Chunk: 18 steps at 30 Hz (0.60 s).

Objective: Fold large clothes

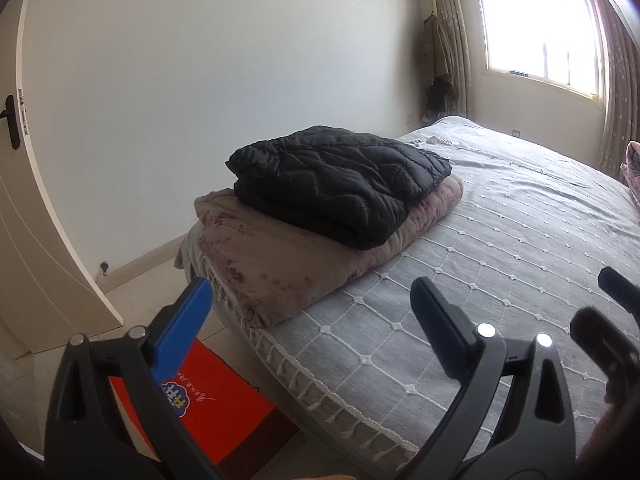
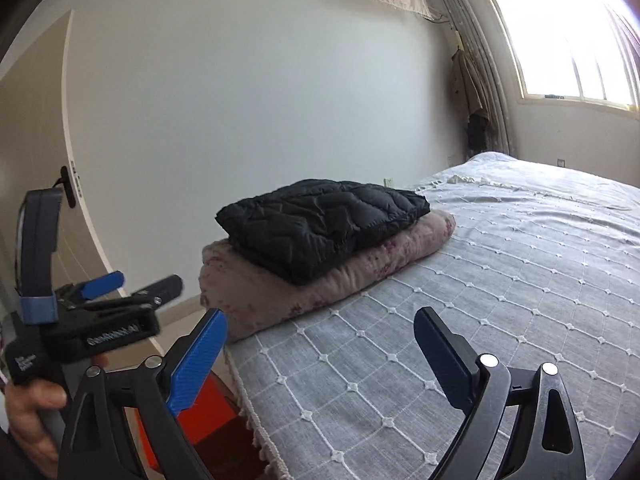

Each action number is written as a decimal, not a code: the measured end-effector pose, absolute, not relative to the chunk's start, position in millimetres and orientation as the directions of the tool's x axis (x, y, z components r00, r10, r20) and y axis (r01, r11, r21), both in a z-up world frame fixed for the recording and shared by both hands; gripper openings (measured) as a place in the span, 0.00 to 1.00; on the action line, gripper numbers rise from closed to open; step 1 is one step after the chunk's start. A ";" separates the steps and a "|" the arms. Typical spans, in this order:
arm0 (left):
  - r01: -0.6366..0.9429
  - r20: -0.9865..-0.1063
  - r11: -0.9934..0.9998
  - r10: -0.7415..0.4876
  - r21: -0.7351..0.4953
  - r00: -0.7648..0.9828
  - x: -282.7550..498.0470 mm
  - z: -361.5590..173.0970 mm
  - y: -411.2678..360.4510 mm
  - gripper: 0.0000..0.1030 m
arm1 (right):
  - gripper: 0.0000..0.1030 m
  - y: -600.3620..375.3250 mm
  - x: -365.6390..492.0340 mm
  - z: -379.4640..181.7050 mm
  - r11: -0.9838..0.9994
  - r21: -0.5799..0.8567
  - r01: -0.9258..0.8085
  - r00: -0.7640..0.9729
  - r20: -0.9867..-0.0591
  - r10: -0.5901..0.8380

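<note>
A folded black quilted jacket lies on top of a folded pinkish-beige blanket at the near left corner of the bed; both also show in the right wrist view, jacket and blanket. My left gripper is open and empty, held above the bed edge short of the pile. My right gripper is open and empty over the grey bedspread. The left gripper also shows at the left of the right wrist view, held in a hand.
The grey diamond-stitched bedspread covers the bed. A red box sits on the floor by the bed's corner. A white door stands at left. A window and curtains are at the far right.
</note>
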State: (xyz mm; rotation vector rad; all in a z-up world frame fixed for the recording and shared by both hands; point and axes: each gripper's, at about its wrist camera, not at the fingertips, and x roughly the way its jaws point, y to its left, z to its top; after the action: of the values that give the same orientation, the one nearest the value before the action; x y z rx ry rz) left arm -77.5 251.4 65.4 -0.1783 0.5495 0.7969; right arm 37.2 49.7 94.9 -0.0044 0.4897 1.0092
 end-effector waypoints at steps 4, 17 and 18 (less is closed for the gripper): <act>-0.733 -0.517 0.678 0.646 0.050 0.562 -79.0 68.5 245.7 0.96 | 1.00 47.5 30.1 98.5 0.527 0.200 -0.826 0.429 -0.382 0.818; -0.721 -0.514 0.691 0.637 0.049 0.575 -72.7 71.2 229.6 0.96 | 1.00 42.0 33.5 98.8 0.540 0.228 -0.810 0.439 -0.375 0.816; -0.718 -0.515 0.694 0.634 0.050 0.577 -71.6 71.5 228.5 0.96 | 1.00 41.4 34.5 98.8 0.543 0.231 -0.807 0.441 -0.375 0.815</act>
State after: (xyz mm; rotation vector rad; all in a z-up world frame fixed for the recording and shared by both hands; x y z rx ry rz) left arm -71.6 228.5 71.5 -0.1709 0.5323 0.7954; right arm 34.5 41.4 98.8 0.0187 0.4767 1.0075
